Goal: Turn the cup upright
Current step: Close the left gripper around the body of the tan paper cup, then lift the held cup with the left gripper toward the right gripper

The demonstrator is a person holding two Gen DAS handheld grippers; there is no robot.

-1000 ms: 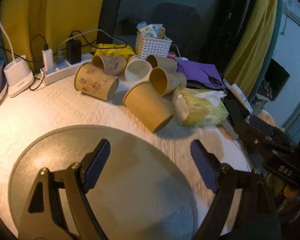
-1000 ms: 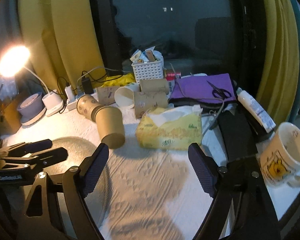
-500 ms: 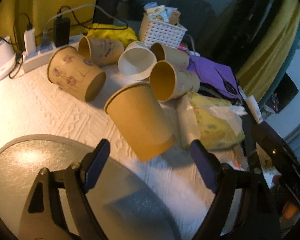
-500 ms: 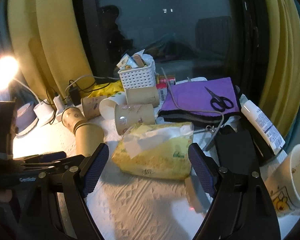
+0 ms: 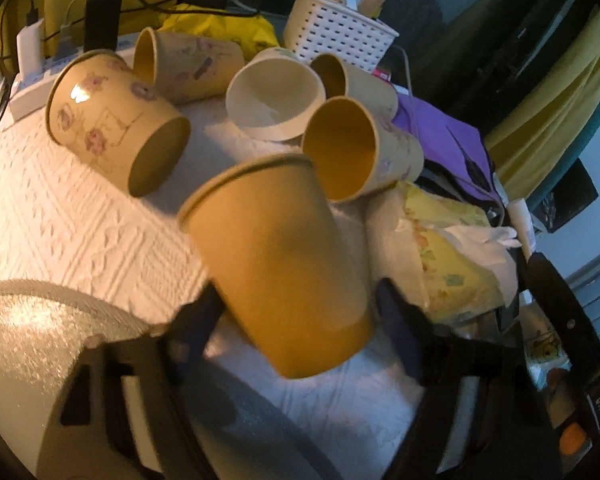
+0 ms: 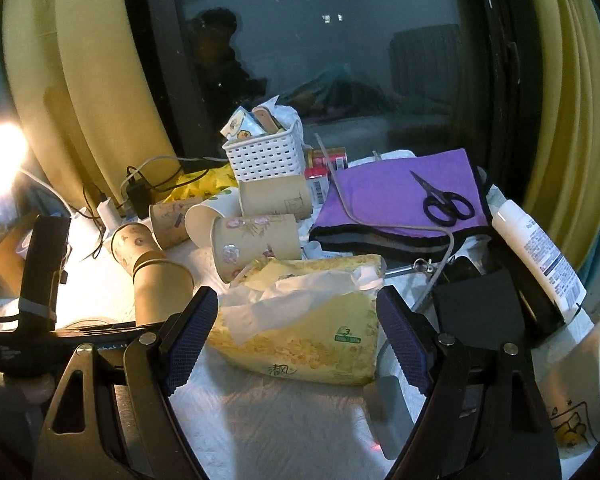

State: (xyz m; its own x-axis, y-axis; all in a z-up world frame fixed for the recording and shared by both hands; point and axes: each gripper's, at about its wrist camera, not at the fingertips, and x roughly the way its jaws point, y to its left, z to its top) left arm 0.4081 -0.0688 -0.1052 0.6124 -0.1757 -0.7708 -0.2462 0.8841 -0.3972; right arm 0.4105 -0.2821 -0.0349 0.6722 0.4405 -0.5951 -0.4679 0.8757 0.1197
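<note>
A plain tan paper cup [image 5: 276, 264] lies on its side on the white cloth, its base toward me; it also shows in the right wrist view [image 6: 162, 286]. My left gripper [image 5: 296, 320] is open with its fingers on either side of the cup's base end, blurred, not clamped. Several more paper cups lie on their sides behind it, among them a flowered cup [image 5: 112, 124] and a white cup [image 5: 274, 98]. My right gripper [image 6: 296, 338] is open and empty above a yellow tissue pack [image 6: 300, 328].
A grey round mat [image 5: 40, 340] lies at the near left. A white basket [image 6: 266, 158], a purple cloth [image 6: 400, 196] with scissors [image 6: 444, 200], a lotion tube [image 6: 540, 256] and a mug [image 6: 580, 384] crowd the back and right. A power strip [image 5: 32, 80] lies at the far left.
My left gripper has moved forward to the plain tan cup, so its fingers now flank the cup's base. My right gripper has moved forward over the tissue pack.
</note>
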